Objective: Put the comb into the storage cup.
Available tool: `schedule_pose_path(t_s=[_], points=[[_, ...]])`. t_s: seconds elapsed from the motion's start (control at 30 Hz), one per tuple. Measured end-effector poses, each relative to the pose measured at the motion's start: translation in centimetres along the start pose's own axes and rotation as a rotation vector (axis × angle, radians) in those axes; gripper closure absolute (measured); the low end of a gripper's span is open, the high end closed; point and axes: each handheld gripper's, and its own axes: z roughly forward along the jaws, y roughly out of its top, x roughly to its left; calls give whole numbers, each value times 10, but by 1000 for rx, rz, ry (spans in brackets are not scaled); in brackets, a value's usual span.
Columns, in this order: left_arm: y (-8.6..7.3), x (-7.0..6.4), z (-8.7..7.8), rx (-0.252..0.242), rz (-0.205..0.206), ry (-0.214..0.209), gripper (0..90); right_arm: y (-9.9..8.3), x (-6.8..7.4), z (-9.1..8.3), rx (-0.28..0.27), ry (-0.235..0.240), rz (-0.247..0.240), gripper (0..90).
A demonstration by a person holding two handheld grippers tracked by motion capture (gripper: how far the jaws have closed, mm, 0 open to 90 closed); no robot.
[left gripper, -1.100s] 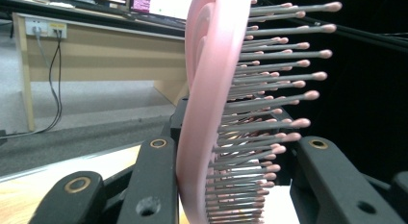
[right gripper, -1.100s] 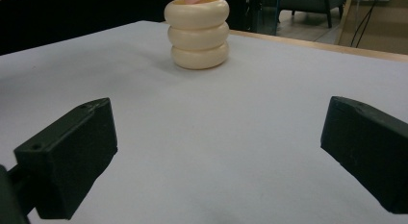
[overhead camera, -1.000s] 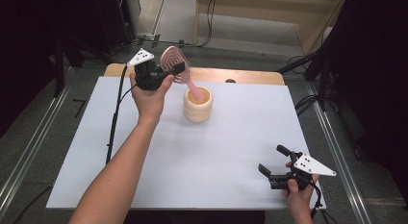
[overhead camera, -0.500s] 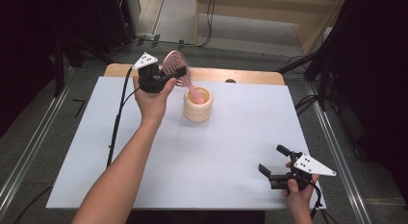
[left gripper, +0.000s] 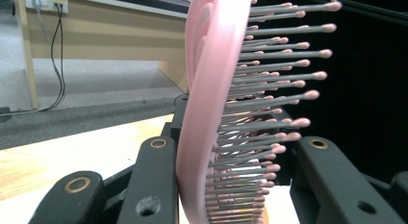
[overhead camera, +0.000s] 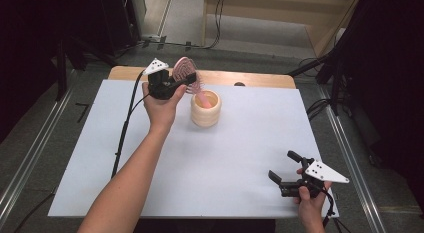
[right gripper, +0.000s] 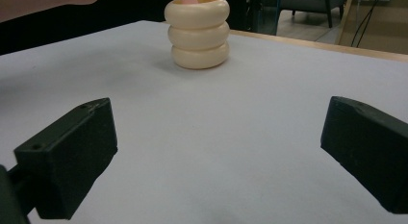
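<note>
Pink hairbrush [overhead camera: 186,73]: head clamped in left tool [overhead camera: 186,81], handle down inside cream ringed cup [overhead camera: 206,108] at surface's 12 o'clock. Right tool [overhead camera: 285,172]: released, idle at 5 o'clock. Risk: tilted handle levers the light cup over; bristles may slip.

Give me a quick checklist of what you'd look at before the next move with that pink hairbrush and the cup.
1. Grip on the pink hairbrush: ok; the left gripper has its jaws around the brush head, one on the flat back and one on the bristle side.
2. Handle in the cream cup: ok; its pink end sits inside the rim.
3. Handle touching the cup bottom: cannot tell; hidden by the wall.
4. Cup upright: ok.
5. Right gripper out of the way: ok; jaws open, near the front edge of the white table.
</note>
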Motion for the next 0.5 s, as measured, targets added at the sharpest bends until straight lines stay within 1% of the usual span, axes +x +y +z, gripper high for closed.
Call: schedule_pose_path(t_s=[0.33, 0.5], points=[[-8, 0, 6, 19, -10, 0, 648, 0, 0, 0, 0, -1, -2, 0], [-14, 0, 11, 34, -9, 8, 648, 0, 0, 1, 3, -2, -3, 0]])
